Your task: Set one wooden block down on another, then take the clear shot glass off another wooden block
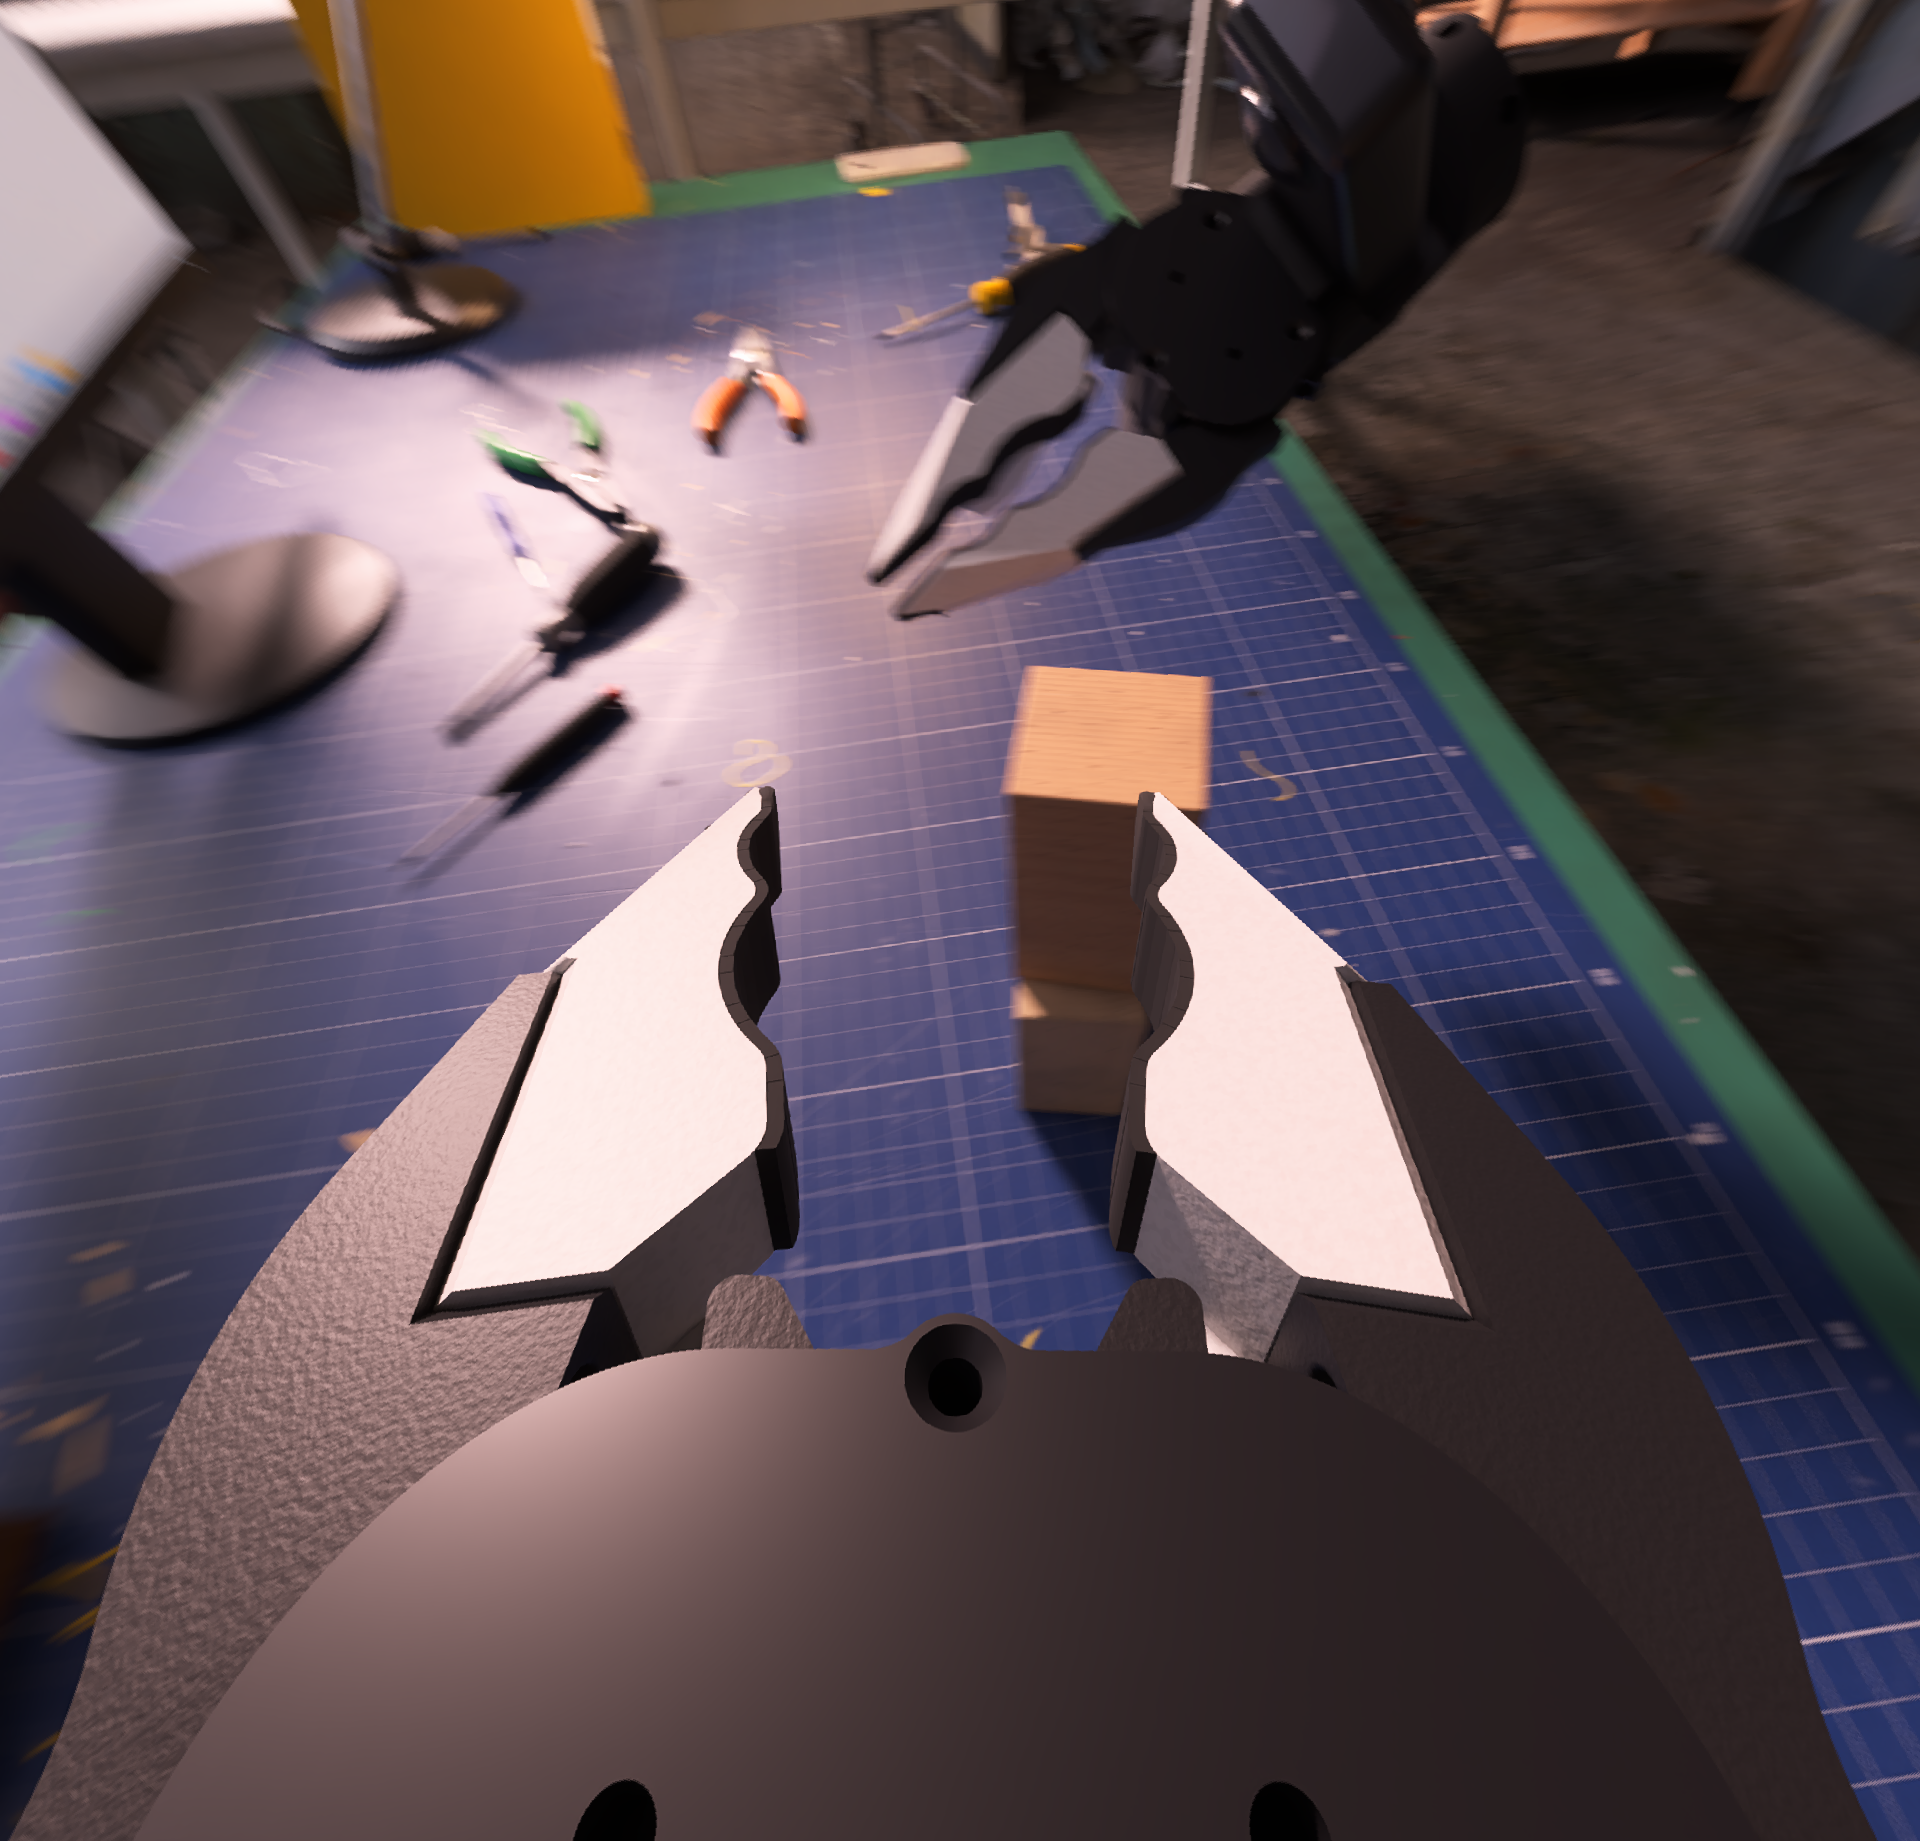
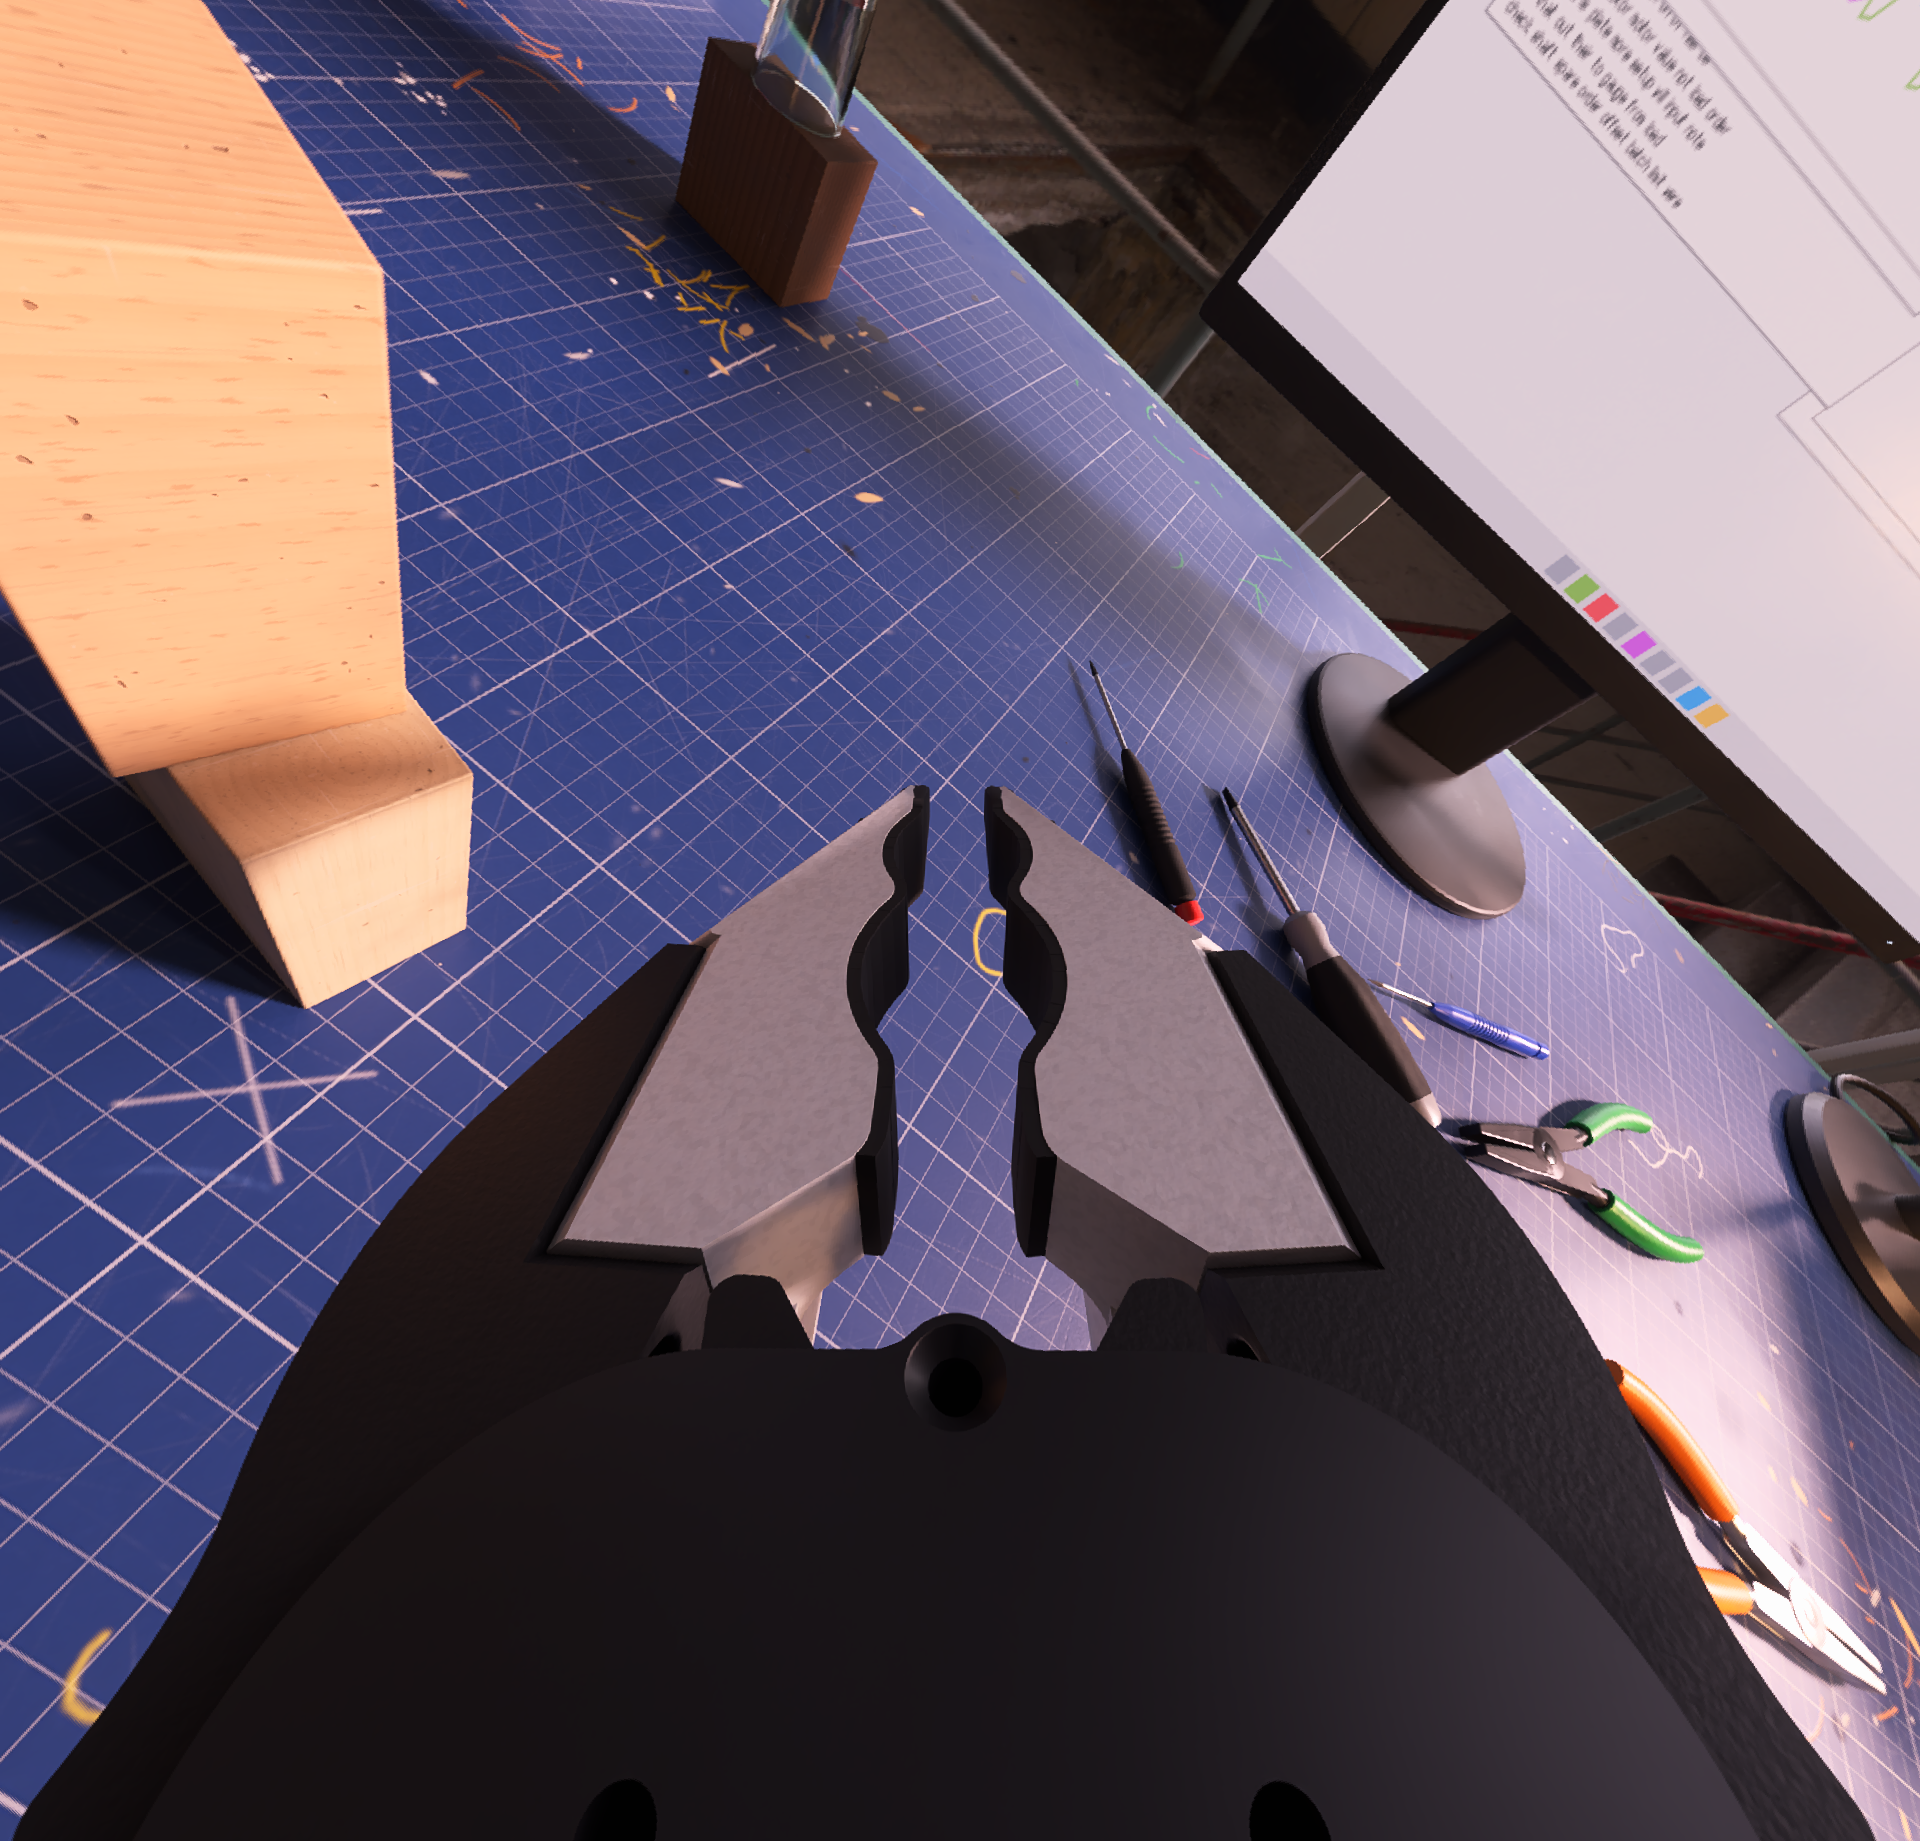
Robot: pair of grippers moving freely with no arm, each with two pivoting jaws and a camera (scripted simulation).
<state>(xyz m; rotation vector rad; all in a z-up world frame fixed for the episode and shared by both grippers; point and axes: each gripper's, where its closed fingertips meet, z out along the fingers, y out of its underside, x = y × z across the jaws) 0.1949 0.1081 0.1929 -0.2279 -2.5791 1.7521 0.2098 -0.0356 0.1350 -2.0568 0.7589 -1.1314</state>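
A tall light wooden block (image 1: 1101,752) stands on a smaller light block (image 1: 1070,1059) on the blue cutting mat (image 1: 883,960). My left gripper (image 1: 956,799) is open and empty; the stack shows just beyond its right finger, not between the fingers. The stack also fills the left of the right wrist view (image 2: 197,389). A dark wooden block (image 2: 774,170) carries the clear shot glass (image 2: 821,25) near the mat's far edge. My right gripper (image 2: 954,794) is shut to a narrow slit and empty, above the mat; it also shows in the left wrist view (image 1: 894,586).
A monitor (image 2: 1558,285) on a round base (image 2: 1423,783) stands beside the mat. Screwdrivers (image 2: 1153,815), green pliers (image 2: 1600,1178) and orange pliers (image 1: 748,399) lie on the mat. A lamp base (image 1: 416,305) sits at the back. The mat's green edge (image 1: 1558,804) runs along the right.
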